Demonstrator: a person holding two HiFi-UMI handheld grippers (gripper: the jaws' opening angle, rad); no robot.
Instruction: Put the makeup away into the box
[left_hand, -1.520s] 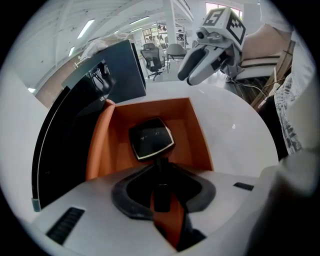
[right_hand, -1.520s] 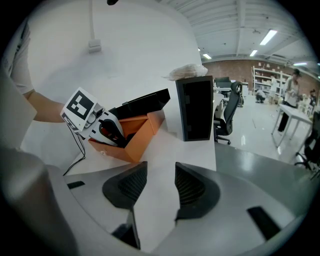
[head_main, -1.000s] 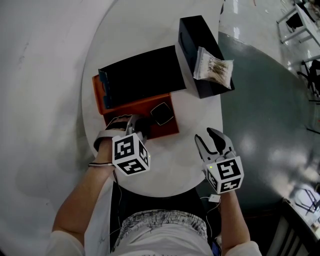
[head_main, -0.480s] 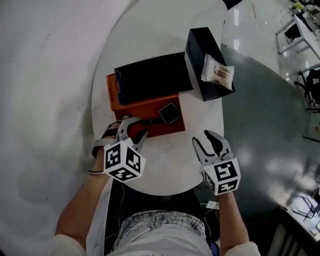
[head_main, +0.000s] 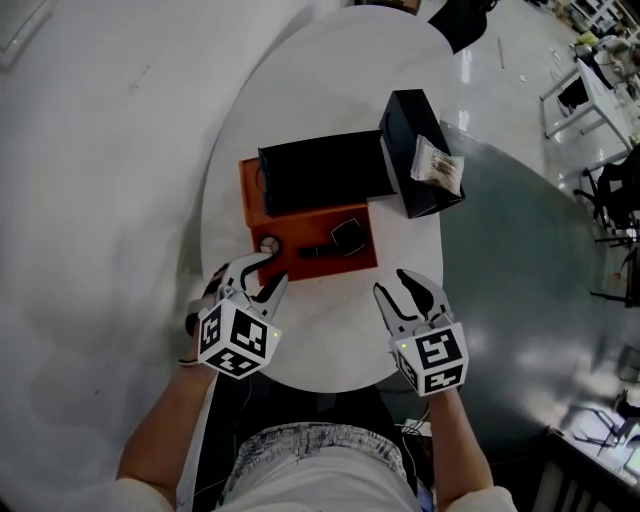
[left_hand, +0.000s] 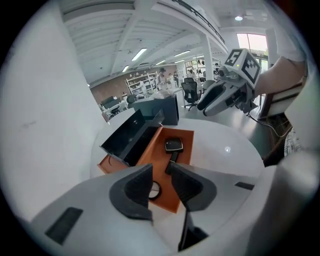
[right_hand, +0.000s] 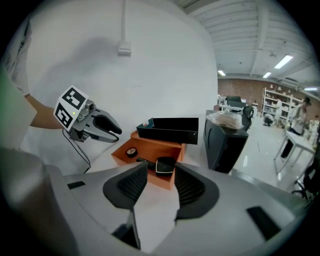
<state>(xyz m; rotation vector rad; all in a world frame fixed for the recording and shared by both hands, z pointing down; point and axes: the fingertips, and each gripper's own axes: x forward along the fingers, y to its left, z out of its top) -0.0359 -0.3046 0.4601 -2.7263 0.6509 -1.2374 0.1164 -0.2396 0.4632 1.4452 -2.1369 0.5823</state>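
Makeup (head_main: 348, 235) is lying in the box (head_main: 310, 222) while the empty left gripper (head_main: 265, 280) is part-closing and the right gripper (head_main: 400, 290) is hovering spread, empty.

Your counter (head_main: 320, 340) carries a flat box (head_main: 249, 195): tray (head_main: 325, 172) across its far half, round compact (head_main: 268, 243) near left, stick (head_main: 318, 251) middle, square compact (head_main: 348, 235) right. Right of it, a case (head_main: 405, 120) with a packet (head_main: 438, 160) on top.

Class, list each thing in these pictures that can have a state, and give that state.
orange box: open, square compact lying inside.
black tray: resting on the orange box.
packet: lying on the black box.
left gripper: jaws apart, just been closing a little, nothing between them.
right gripper: open, empty.
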